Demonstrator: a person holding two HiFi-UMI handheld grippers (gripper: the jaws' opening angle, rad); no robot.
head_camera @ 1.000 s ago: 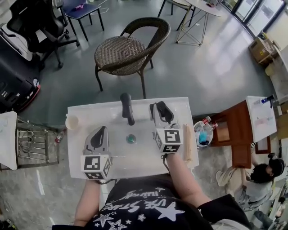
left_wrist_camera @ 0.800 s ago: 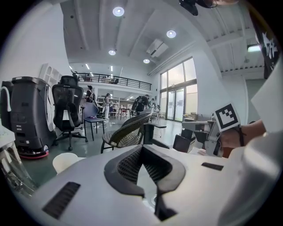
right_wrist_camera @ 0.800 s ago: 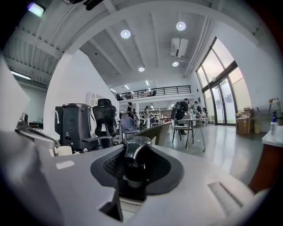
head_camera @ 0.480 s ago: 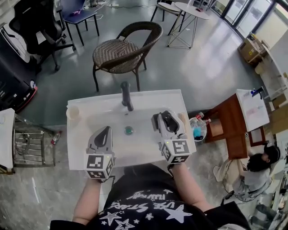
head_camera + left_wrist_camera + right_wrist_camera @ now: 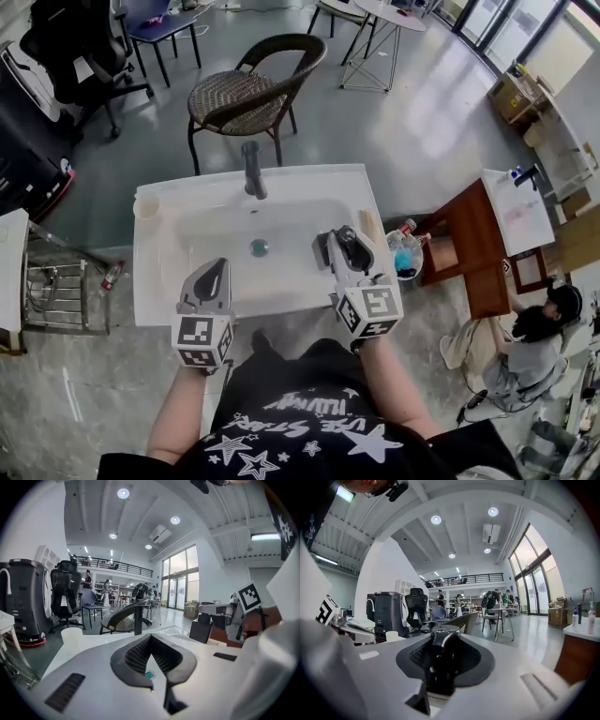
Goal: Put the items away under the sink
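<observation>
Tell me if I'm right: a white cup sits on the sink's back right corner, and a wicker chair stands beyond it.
Not quite. The head view shows the white cup on the back left corner of the sink, not the right. The wicker chair does stand beyond it.

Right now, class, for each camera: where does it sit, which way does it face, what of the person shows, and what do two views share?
Head view: on the head, looking steeply down at the sink; shows both forearms, left gripper, right gripper.
Left gripper view: on that gripper, facing the faucet past its shut jaws; right gripper at right.
Right gripper view: on that gripper, facing the room; jaws hold a dark object.
Shared: both gripper views show the cup.
</observation>
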